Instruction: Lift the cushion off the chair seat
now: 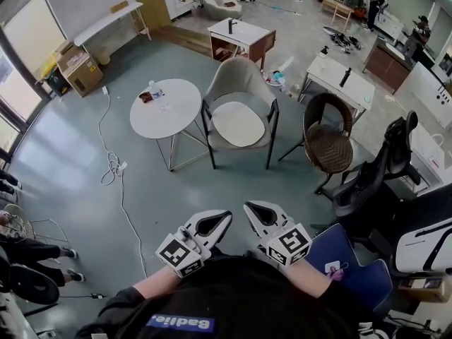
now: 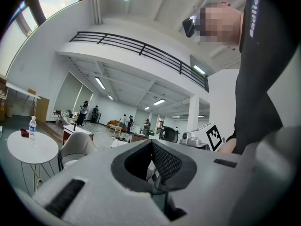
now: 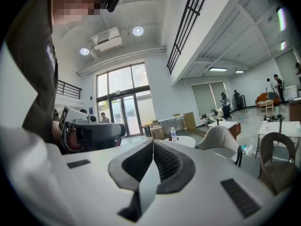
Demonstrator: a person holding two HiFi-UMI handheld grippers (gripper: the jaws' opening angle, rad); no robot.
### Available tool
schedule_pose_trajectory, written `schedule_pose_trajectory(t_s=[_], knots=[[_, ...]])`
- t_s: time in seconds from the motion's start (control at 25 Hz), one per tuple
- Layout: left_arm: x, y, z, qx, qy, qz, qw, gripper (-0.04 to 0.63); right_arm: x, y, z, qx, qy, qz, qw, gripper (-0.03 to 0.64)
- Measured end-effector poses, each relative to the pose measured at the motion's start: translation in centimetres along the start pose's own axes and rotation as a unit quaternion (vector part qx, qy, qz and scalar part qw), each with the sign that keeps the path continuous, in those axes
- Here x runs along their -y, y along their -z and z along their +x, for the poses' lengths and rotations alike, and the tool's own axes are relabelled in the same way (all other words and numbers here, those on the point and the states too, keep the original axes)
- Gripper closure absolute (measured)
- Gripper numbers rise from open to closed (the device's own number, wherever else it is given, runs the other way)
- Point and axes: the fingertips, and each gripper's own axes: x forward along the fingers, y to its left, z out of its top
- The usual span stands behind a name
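A white oval cushion [image 1: 238,123] lies on the seat of a beige chair [image 1: 240,78] with black legs, in the middle of the head view. Both grippers are held close to my body at the bottom of that view, well short of the chair. The left gripper [image 1: 227,215] has its jaws together with nothing between them. The right gripper [image 1: 247,206] is likewise shut and empty. The left gripper view shows its closed tip [image 2: 151,142] with the beige chair [image 2: 77,145] far off at the left. In the right gripper view, the closed tip [image 3: 153,142] points toward the chair [image 3: 217,138].
A round white table [image 1: 176,115] with a water bottle [image 1: 155,90] stands just left of the chair. A brown wicker chair [image 1: 328,143] and a black office chair [image 1: 374,175] are to the right. A blue seat [image 1: 346,260] is near my right arm. A cable [image 1: 113,164] trails across the floor.
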Motion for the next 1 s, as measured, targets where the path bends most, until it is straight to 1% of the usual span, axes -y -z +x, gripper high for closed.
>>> schedule_pose_trajectory(t_s=[0.12,0.28,0.48,0.6,0.72,0.84,1.0], knots=[[-0.4,0.2,1.5,0.0,0.002,-0.002,1.0,0.583,1.4,0.6,-0.1,-0.01,-0.001,0.008,1.0,0.589],[-2.3,-0.1,3.3,0.005,0.003,-0.003,1.0,0.583,3.2,1.0,1.3,-0.025,-0.001,0.012,1.0,0.589],[-5.8,-0.4,6.0,0.007,0.024,0.001,0.9997,0.583,6.3,0.8,4.2,-0.034,0.012,0.012,0.999,0.589],[-9.1,-1.2,6.9,0.006,0.035,-0.006,0.9993,0.583,7.8,0.6,7.2,-0.043,0.022,0.016,0.999,0.589],[-13.3,-1.8,7.5,0.003,0.042,-0.013,0.999,0.583,9.5,0.4,10.5,-0.051,0.033,0.023,0.998,0.589],[-17.7,-2.6,8.0,0.003,0.051,-0.008,0.9987,0.583,11.2,-0.3,14.0,-0.056,0.05,0.035,0.997,0.589],[-22.3,-3.5,8.4,-0.004,0.073,-0.004,0.9973,0.583,12.8,-1.4,17.9,-0.05,0.072,0.042,0.995,0.589]])
